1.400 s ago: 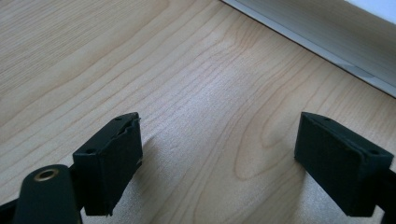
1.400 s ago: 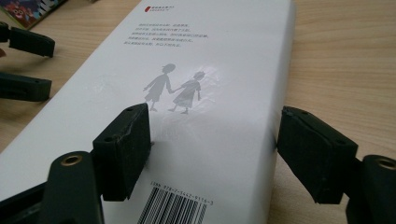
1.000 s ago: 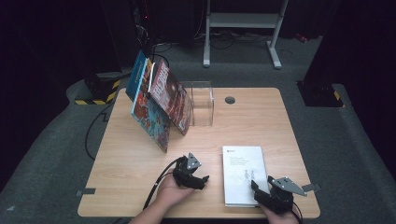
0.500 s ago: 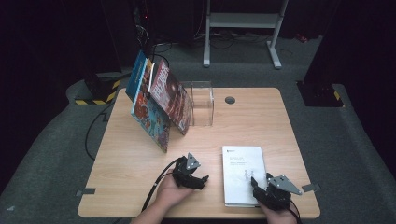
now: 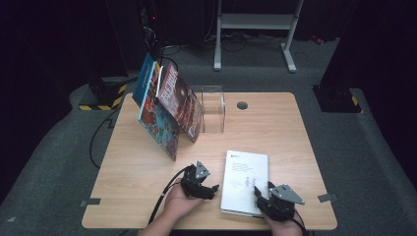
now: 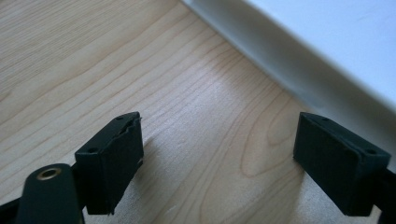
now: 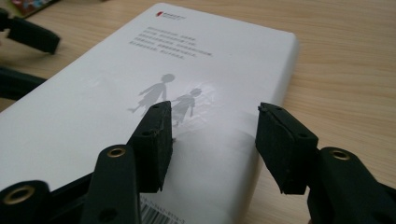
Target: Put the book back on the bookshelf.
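Claws both gape — right claw (image 7: 212, 140), closing, hides white book's (image 5: 246, 179) near corner; left claw (image 6: 219, 163) empty.

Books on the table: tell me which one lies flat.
The white book, lying flat near the front edge beside the right gripper. The colourful books lean upright against the clear stand.

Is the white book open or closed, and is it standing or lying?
Closed and lying flat: the white book rests cover-up on the table, no pages spread.
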`<action>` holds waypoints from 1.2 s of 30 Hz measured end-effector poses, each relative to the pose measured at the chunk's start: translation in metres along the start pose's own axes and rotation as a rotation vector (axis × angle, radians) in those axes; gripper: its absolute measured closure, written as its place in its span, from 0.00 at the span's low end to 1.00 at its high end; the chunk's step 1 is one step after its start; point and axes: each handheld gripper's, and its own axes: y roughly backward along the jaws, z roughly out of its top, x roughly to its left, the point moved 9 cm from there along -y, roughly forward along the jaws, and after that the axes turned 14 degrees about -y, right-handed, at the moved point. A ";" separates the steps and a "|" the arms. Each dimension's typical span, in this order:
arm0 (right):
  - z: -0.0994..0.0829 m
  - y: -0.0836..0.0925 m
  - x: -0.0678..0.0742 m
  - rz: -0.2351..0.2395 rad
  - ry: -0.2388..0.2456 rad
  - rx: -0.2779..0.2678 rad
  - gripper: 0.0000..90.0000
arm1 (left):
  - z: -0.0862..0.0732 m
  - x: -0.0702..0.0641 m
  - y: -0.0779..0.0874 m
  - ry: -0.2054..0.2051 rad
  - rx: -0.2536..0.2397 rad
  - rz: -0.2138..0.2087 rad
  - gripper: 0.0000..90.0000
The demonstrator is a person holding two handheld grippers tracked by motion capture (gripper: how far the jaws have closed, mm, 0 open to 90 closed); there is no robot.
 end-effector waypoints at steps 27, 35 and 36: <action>-0.004 -0.012 -0.022 -0.089 -0.002 0.047 0.61 | -0.014 0.000 0.016 0.014 0.004 -0.015 0.22; -0.007 -0.016 -0.017 -0.075 0.009 0.080 0.83 | -0.012 -0.003 0.017 0.045 -0.007 -0.030 0.25; -0.006 -0.017 -0.016 -0.074 0.017 0.080 0.83 | -0.012 -0.003 0.017 0.042 -0.006 -0.025 0.25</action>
